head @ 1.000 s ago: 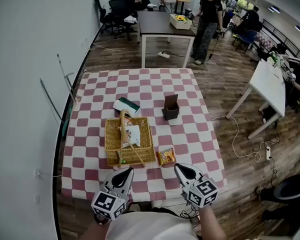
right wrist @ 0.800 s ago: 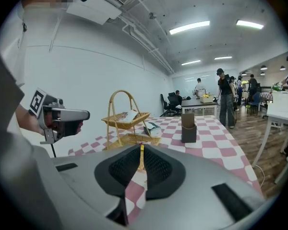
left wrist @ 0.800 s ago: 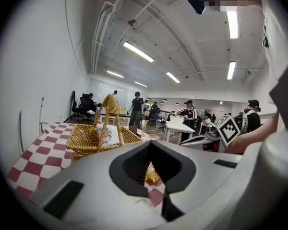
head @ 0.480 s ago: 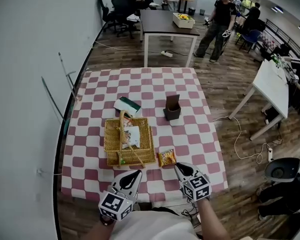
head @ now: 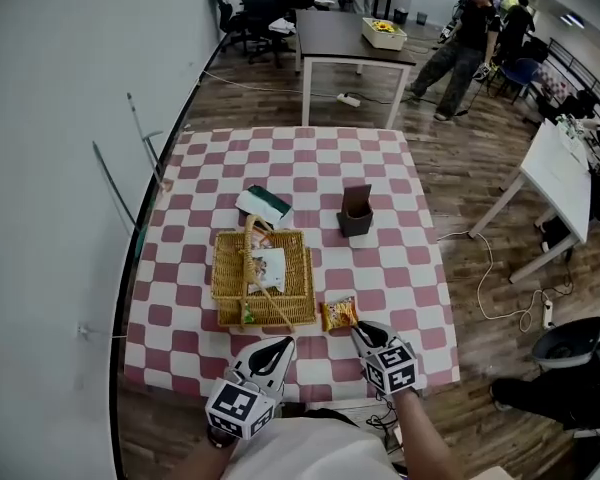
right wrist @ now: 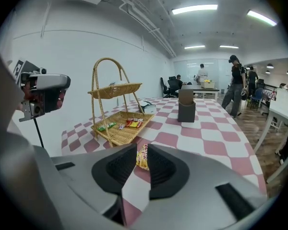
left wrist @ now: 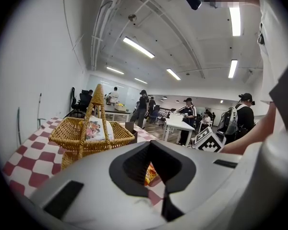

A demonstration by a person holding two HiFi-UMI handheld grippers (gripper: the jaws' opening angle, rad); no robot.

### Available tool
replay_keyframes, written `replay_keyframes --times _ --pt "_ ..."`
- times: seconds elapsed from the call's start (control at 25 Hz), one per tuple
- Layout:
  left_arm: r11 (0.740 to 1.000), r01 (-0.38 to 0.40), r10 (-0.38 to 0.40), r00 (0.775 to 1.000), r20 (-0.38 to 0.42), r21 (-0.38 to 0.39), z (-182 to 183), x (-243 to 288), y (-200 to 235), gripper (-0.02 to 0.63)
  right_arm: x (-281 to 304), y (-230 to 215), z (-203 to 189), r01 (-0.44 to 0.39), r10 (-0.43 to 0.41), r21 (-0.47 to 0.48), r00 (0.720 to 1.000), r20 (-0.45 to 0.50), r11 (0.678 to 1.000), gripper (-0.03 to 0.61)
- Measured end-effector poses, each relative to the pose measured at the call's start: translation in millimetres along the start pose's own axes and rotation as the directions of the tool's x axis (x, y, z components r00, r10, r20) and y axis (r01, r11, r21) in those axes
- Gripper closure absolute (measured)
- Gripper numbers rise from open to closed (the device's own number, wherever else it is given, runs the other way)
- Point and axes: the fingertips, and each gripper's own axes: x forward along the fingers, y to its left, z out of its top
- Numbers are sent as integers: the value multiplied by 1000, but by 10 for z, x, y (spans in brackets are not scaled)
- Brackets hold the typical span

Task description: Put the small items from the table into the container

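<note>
An orange snack packet [head: 338,314] lies on the checkered table just right of the wicker basket [head: 225,278]. My right gripper [head: 367,336] hovers low at the packet's near right corner. Its jaws are opening and nothing is between them. In the right gripper view the packet [right wrist: 143,157] shows through the gap just ahead of that gripper [right wrist: 142,150], with the basket [right wrist: 122,128] beyond it to the left. My left gripper [head: 277,349] sits at the table's near edge below the basket, jaws together and empty. The left gripper view looks past that gripper [left wrist: 150,146] to the packet [left wrist: 150,174] and the basket [left wrist: 86,135].
The basket holds a white card and several small wrappers under a tall handle [head: 248,258]. A brown open box [head: 357,211] stands behind the packet. A green and white carton [head: 265,204] lies behind the basket. People stand by other tables [head: 355,38] across the room.
My right gripper has dropped towards the table and closed in on the snack packet, and its jaws have parted. My left gripper has edged forward towards the basket.
</note>
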Motion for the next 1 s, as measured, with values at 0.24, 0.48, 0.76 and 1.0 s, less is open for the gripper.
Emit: replay_keyframes --times 0.24,0.48,0.76,1.0 --pt "1000 -17 17 1000 -4 4 28 28 46 623 121 -87 -99 1 -1 9 999 -41 1000 469" --pt "999 -36 36 999 -15 3 6 39 75 623 283 -189 -283 5 -6 -11 994 -106 1000 420" --pt "997 -74 74 997 -20 2 26 14 160 623 426 -264 -395 -8 7 -7 988 -151 1000 400" --pt "995 -103 103 994 -22 -2 30 -12 206 623 542 -300 -500 -23 23 3 982 -189 1000 365"
